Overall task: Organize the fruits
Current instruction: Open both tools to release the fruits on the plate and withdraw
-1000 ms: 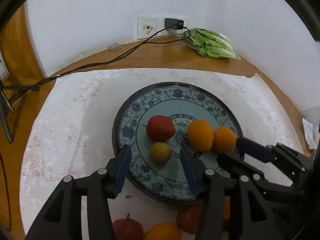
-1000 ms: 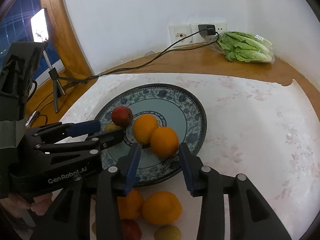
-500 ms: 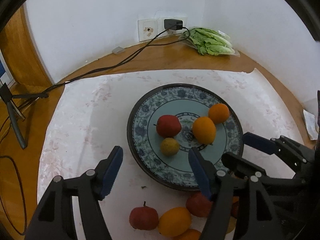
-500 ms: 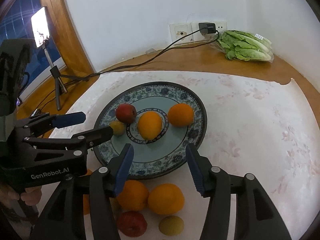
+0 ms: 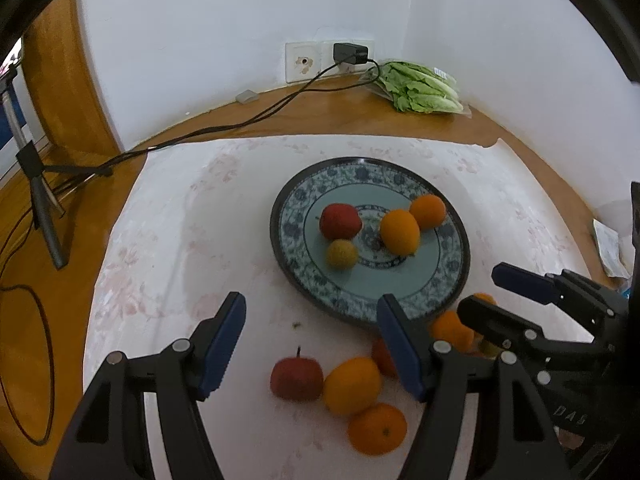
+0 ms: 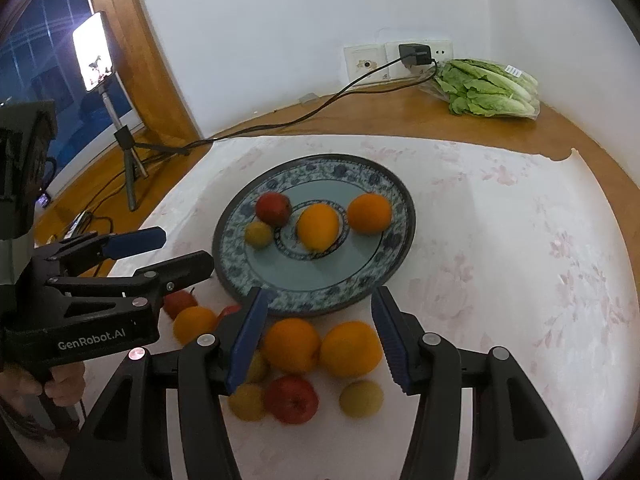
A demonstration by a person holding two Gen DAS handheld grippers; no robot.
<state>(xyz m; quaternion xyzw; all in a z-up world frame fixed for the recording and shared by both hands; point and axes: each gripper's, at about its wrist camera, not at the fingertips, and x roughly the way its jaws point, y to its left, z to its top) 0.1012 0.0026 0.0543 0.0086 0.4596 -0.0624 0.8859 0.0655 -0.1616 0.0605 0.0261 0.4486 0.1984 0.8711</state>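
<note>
Fruits sit in two groups: four on the plate [image 5: 292, 216], the rest loose on the cloth [image 5: 180, 220] below it. Left gripper [image 5: 310, 344], lower centre of the left wrist view: jaws spread, nothing between the pads, hanging over bare cloth just left of the loose pile. Right gripper [image 6: 318, 336], lower centre of the right wrist view: jaws also parted and empty, poised above two oranges [image 6: 291, 345] [image 6: 351, 349] that lie side by side, touching, just under the plate's near rim. Below those, toward the bottom of the frame: a red apple [image 6: 291, 399], flanked by a small yellow fruit [image 6: 361, 398] on the right and another [image 6: 246, 401] on the left, partly hidden by the gripper finger. Further left, more fruit is half covered by the left gripper body, which a hand [image 6: 60, 384] grips at the lower left edge. On the plate, mid-frame: a red apple [image 5: 341, 221] touching a small yellow fruit [image 5: 342, 254], and to their right an orange [image 5: 400, 231] touching a second orange [image 5: 428, 211]. Beyond the cloth, on the wooden table [image 5: 320, 108]: a bag of lettuce [image 5: 420, 88] at upper right, against the wall, and a charger [image 5: 351, 53] plugged into the wall socket, its cable [image 5: 224, 128] running left. A tripod [image 6: 128, 160] with a lit phone [image 6: 93, 56] stands at upper left of the right wrist view.
</note>
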